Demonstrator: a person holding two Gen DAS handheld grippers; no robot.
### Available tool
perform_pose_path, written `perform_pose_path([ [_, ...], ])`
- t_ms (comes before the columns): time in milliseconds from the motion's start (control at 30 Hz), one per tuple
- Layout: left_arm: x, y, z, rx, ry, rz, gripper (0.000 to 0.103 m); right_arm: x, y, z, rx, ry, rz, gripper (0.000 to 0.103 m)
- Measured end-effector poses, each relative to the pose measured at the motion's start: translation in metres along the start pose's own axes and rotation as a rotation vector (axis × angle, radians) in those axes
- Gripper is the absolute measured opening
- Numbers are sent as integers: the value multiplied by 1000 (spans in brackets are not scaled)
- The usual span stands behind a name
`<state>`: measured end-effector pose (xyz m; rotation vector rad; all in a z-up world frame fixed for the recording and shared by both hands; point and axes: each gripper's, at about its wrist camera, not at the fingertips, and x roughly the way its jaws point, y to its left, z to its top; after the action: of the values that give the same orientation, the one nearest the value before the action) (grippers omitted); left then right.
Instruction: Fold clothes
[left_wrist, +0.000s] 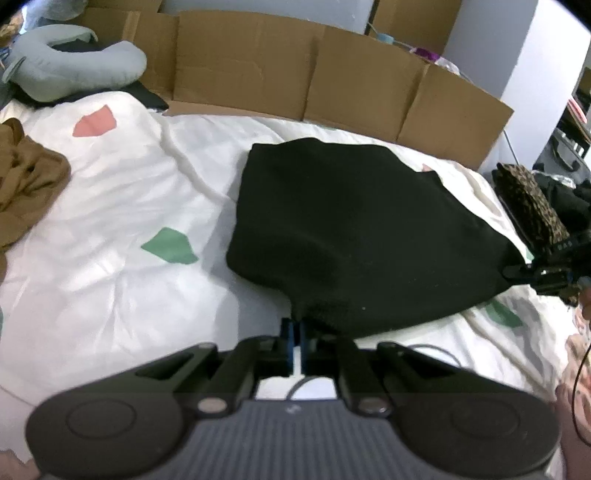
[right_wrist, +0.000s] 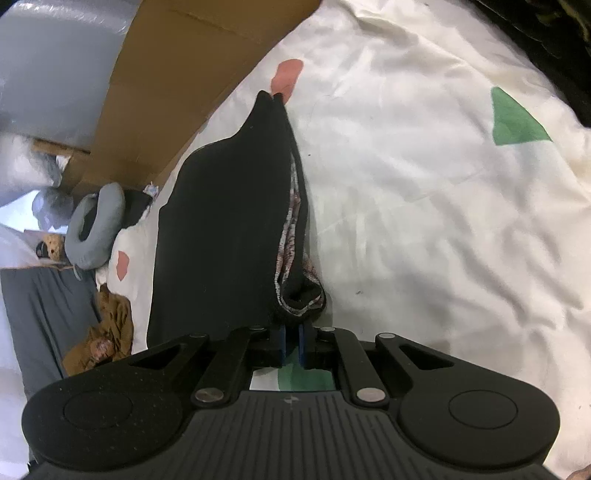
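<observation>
A black garment (left_wrist: 351, 229) lies partly folded on the white bedspread (left_wrist: 110, 206). My left gripper (left_wrist: 297, 326) is shut on its near corner. My right gripper (left_wrist: 517, 271) shows at the right edge of the left wrist view, shut on the garment's other near corner. In the right wrist view the black garment (right_wrist: 225, 229) stretches away from my right gripper (right_wrist: 293, 330), whose blue pads pinch its bunched edge; a patterned inner layer shows along the fold.
A brown garment (left_wrist: 26, 184) lies crumpled at the left of the bed. A grey neck pillow (left_wrist: 77, 70) sits at the back left. Cardboard sheets (left_wrist: 295, 70) line the far edge. A leopard-print garment (left_wrist: 532, 203) and dark clothes lie at the right.
</observation>
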<state>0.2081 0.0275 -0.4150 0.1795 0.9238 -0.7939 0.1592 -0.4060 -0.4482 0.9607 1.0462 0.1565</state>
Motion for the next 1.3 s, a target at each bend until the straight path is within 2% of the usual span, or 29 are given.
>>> perform_pose_path([
  [167, 8, 3, -6, -29, 73, -11, 4, 2, -5, -1, 1, 21, -6, 6],
  [200, 8, 4, -7, -40, 80, -14, 4, 1, -6, 0, 6, 24, -5, 9],
  [267, 5, 6, -10, -77, 73, -34, 10, 0, -6, 0, 2, 26, -11, 12],
  [333, 4, 8, -10, -121, 68, -63, 22, -1, -6, -2, -15, 26, -27, 24],
  [367, 4, 10, -11, -151, 69, -79, 24, -1, -6, -3, -23, 27, -35, 25],
  [533, 13, 21, -21, -389, 77, -206, 31, 1, -7, -7, -22, 42, -21, 26],
  [700, 31, 36, -29, -608, 84, -272, 34, 4, -6, -8, -15, 46, -17, 27],
  [933, 53, 53, -42, -833, 54, -357, 41, 6, -12, -8, 31, 39, -1, 28],
  [1133, 64, 67, -64, -1103, -23, -433, 41, 9, -24, -8, 142, 1, 38, 30],
  [1167, 64, 67, -64, -1110, -30, -430, 40, 10, -26, -8, 160, -1, 45, 30],
  [1233, 63, 67, -64, -1115, -43, -422, 34, 10, -28, -8, 182, -4, 55, 15],
  [1267, 61, 68, -60, -1093, -41, -412, 31, 10, -28, -7, 184, -5, 58, 14],
  [1300, 59, 69, -56, -1070, -40, -401, 19, 9, -26, -6, 174, -7, 56, 10],
])
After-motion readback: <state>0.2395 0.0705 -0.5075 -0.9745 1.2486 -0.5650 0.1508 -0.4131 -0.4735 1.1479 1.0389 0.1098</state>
